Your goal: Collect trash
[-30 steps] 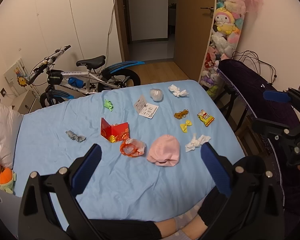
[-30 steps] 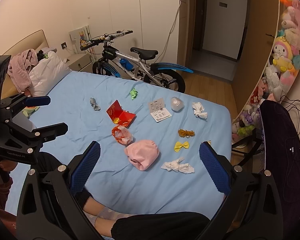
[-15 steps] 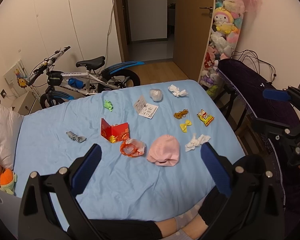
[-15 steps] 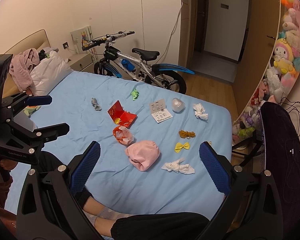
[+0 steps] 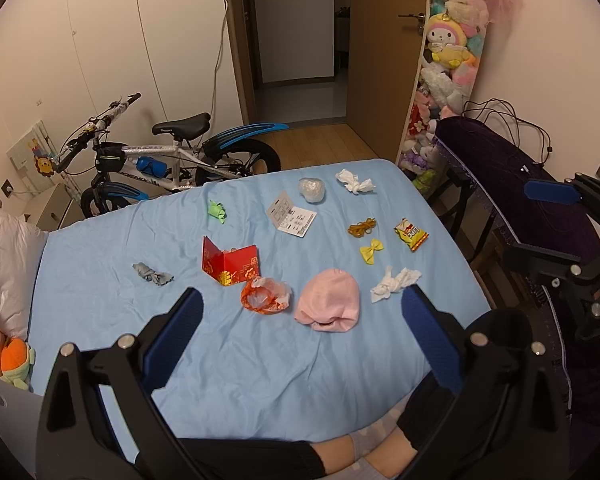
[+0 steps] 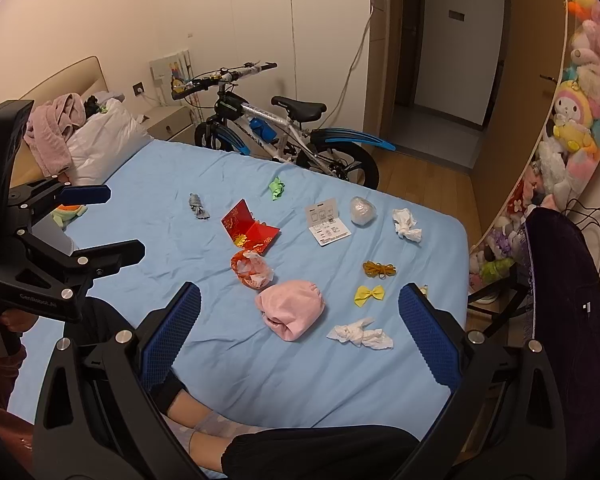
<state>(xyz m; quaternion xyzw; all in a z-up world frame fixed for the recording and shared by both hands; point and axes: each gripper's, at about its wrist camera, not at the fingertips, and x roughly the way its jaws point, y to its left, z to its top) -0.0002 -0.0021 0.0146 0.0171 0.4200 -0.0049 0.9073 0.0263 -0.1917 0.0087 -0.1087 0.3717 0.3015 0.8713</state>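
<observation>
Here, both tools, left tool [image 5: 300, 312] and right tool [image 6: 300, 308], gape wide and empty above the bed [image 5: 260, 380]. Nearest trash, a white tissue [image 6: 360, 334] at near right, looks light and soft; pinch its bunched middle.

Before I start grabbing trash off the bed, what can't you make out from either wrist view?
- Snack packet: in the right wrist view, almost wholly hidden behind the right gripper's fingertip.
- Printed card: text too small in both views.
- Pink cap: its contents, if any, are hidden.
- Any trash bin: outside both views.
- Left gripper: open, empty.
</observation>
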